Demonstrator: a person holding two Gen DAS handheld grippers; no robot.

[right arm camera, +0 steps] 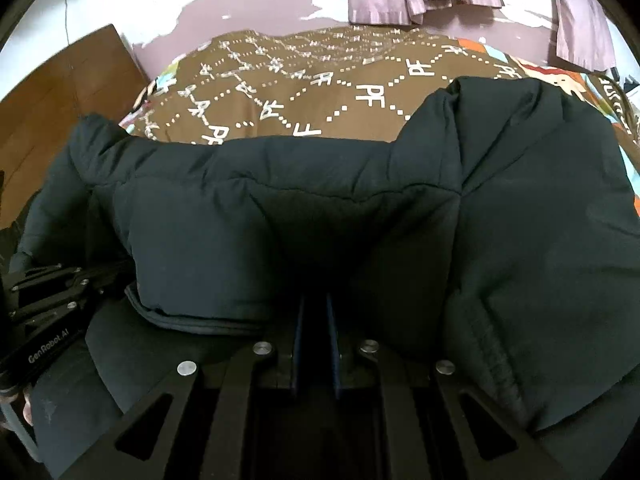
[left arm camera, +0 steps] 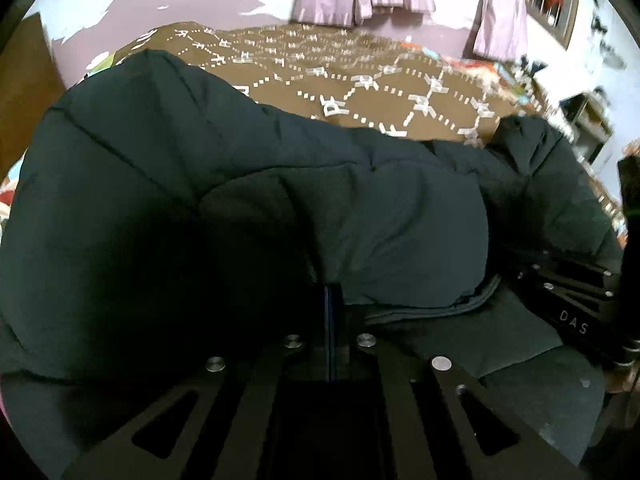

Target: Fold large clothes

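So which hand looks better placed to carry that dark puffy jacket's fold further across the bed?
Hard to separate; probably both together. The left gripper and right gripper each sit closed, fingertips buried under the raised fold of the jacket, side by side. The right has the bulkier section beside it, so it may lead slightly.

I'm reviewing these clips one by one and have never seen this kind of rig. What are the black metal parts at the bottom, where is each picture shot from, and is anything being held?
No robot here: a person holds a two-finger gripper in each hand, each carrying a wide-angle camera looking along its fingers. One picture comes from the left gripper, the other from the right gripper; each also shows its neighbour at the edge. A dark puffy jacket lies on a bed with a brown patterned blanket. Both grippers are shut, with jacket fabric bunched at their tips, apparently pinched.
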